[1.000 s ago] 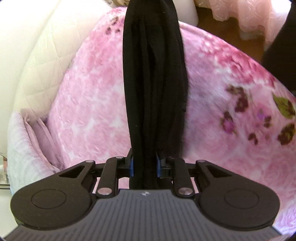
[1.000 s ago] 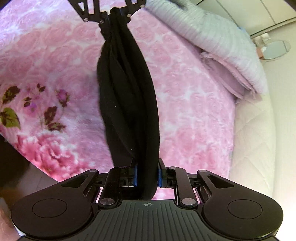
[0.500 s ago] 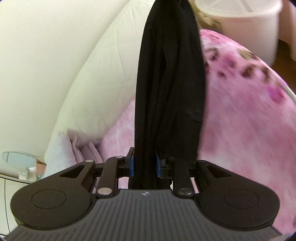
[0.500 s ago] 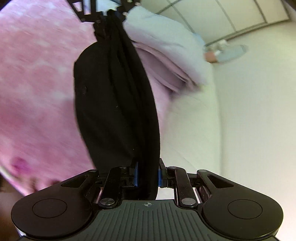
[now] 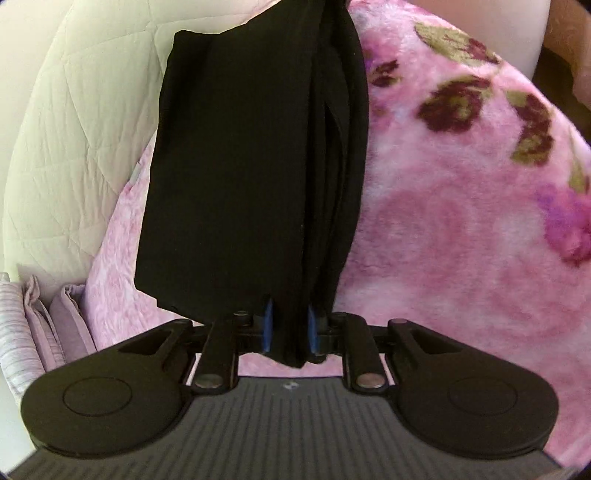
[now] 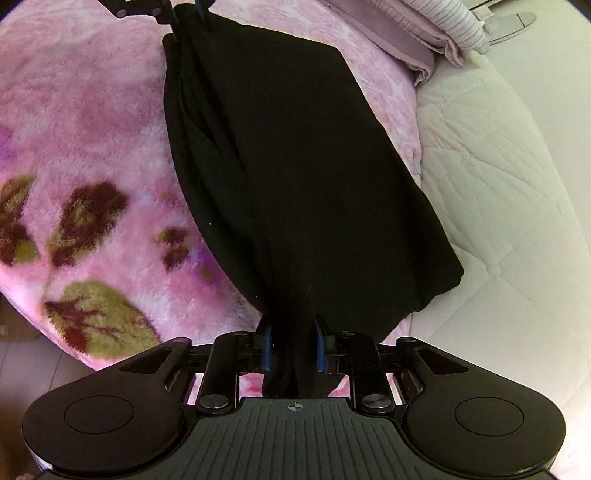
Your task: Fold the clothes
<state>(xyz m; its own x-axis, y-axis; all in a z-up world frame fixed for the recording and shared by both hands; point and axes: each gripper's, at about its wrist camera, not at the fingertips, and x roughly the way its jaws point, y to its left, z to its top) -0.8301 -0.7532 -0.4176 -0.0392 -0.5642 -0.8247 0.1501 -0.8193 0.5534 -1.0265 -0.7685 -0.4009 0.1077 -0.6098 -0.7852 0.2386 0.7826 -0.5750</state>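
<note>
One black garment [image 5: 236,177], held at two ends. Two grippers: the left [image 5: 289,330] near in the left wrist view, the right [image 6: 293,349] near in the right wrist view, its jaws opening with cloth between them. One pink floral blanket [image 5: 461,229]. One cream quilted surface [image 6: 498,184] at right. One stack of folded lilac bedding [image 6: 424,33], far right; its pieces cannot be counted.

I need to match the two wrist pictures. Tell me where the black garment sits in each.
Left wrist: black garment runs from the bottom-centre jaws up to the top edge, spreading left.
Right wrist: black garment runs from the bottom-centre jaws to top left, spreading right.
Shared landmark: pink floral blanket beneath it.
</note>
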